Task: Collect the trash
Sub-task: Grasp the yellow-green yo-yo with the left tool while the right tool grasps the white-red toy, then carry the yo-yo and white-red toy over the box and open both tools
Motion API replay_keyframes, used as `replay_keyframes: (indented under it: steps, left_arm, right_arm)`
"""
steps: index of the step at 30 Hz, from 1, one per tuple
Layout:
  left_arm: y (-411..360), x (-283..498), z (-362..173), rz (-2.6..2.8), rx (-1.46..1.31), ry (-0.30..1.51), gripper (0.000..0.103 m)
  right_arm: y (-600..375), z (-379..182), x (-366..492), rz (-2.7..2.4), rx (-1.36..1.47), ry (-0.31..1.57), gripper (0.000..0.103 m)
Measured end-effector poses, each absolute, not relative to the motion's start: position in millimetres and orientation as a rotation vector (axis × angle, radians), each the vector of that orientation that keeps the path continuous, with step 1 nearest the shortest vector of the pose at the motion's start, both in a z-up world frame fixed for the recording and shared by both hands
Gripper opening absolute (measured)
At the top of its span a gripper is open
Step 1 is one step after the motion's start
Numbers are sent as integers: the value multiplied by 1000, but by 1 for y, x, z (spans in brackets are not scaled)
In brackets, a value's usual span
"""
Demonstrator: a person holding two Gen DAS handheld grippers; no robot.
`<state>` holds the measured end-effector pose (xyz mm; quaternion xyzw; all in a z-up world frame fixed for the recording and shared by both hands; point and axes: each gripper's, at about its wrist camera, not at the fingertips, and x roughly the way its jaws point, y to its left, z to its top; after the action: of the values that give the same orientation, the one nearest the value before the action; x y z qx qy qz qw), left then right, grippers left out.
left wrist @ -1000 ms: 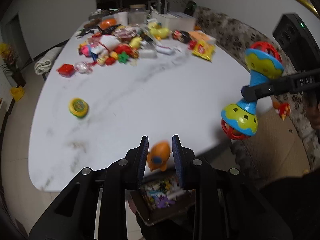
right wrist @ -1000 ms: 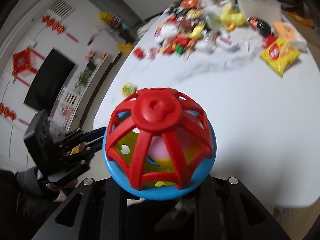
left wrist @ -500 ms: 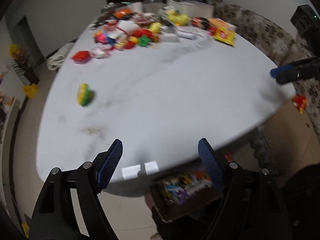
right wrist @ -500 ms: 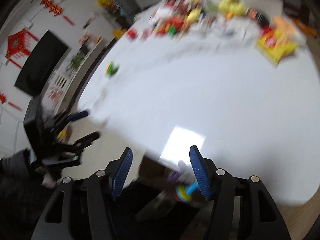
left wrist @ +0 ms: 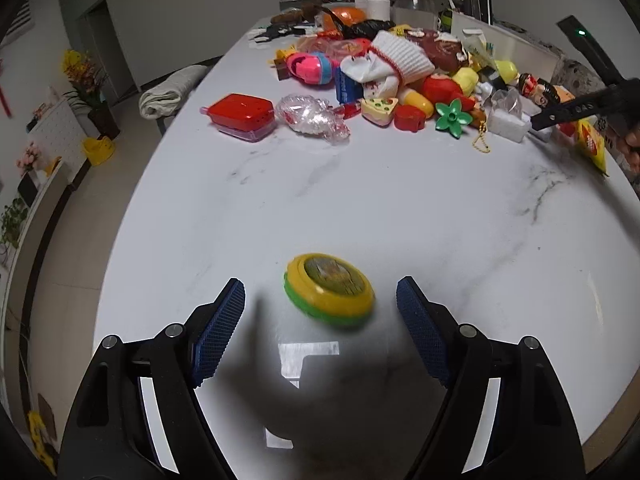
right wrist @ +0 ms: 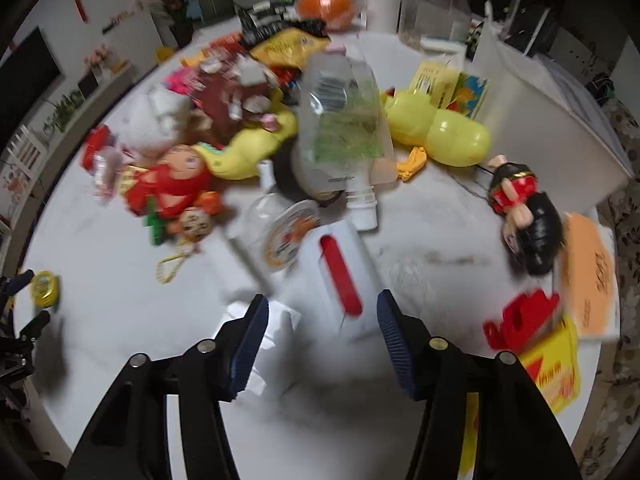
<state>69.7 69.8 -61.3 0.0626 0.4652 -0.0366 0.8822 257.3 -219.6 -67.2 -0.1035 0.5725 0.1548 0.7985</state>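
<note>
Left wrist view: the left claw [left wrist: 320, 312] hangs wide open over the near part of the worktop [left wrist: 400, 208], its jaws having just spread, and the yellow-and-green disc toy [left wrist: 330, 290] lies between the pads with nothing pressing on it. The disc is low and round-edged, so closing too high could let the pads slide over it or squirt it toward the near edge.

Right wrist view: the right claw [right wrist: 322, 330] is partly open, jaws just eased in a little, and a white packet with a red strip [right wrist: 340, 280] sits between them, seemingly untouched, though blur hides the contact. Crumpled tissue [right wrist: 276, 328] lies beside the left pad and could be caught by mistake, and the clear plastic bottle [right wrist: 340, 128] just beyond may roll if nudged
</note>
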Motion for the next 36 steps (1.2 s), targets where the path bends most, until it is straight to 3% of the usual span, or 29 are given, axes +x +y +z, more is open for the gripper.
replay_keyframes:
  steps: [3, 4, 5, 6, 8, 20, 29, 31, 32, 33, 34, 36]
  left_arm:
    - [74, 75, -69, -101, 111, 961, 72]
    - [75, 74, -68, -114, 90, 963, 65]
    - [73, 73, -67, -125, 74, 964, 48]
    - [70, 72, -66, -122, 79, 965, 39]
    - [63, 65, -64, -109, 86, 976, 38]
    - [-6, -64, 11, -276, 114, 916, 38]
    - [-58, -141, -5, -384, 205, 997, 38]
    - [-68, -148, -16, -414, 226, 1015, 43]
    - [-70, -150, -23, -423, 235, 1026, 57]
    - [-73, -152, -30, -423, 244, 1040, 68]
    - [-75, -153, -38, -420, 253, 1054, 68]
    - [-76, -155, -48, -418, 263, 1083, 68]
  right_arm:
    - [-221, -79, 269, 323, -191, 1254, 40]
    - [-220, -80, 267, 306, -205, 1259, 39]
    - [-220, -80, 263, 301, -207, 1258, 39]
    - [-222, -81, 257, 296, -190, 1260, 39]
    - [-225, -78, 243, 295, -156, 1251, 39]
    - [-232, 11, 38, 577, 68, 1155, 39]
    - [-232, 0, -90, 689, 63, 1265, 39]
    - [-229, -20, -103, 697, 43, 1313, 42]
    - [-226, -31, -109, 702, 27, 1338, 42]
    - [-224, -40, -115, 704, 17, 1348, 51]
    - [-224, -46, -118, 695, 7, 1348, 59]
    - [-225, -56, -119, 681, 0, 1366, 59]
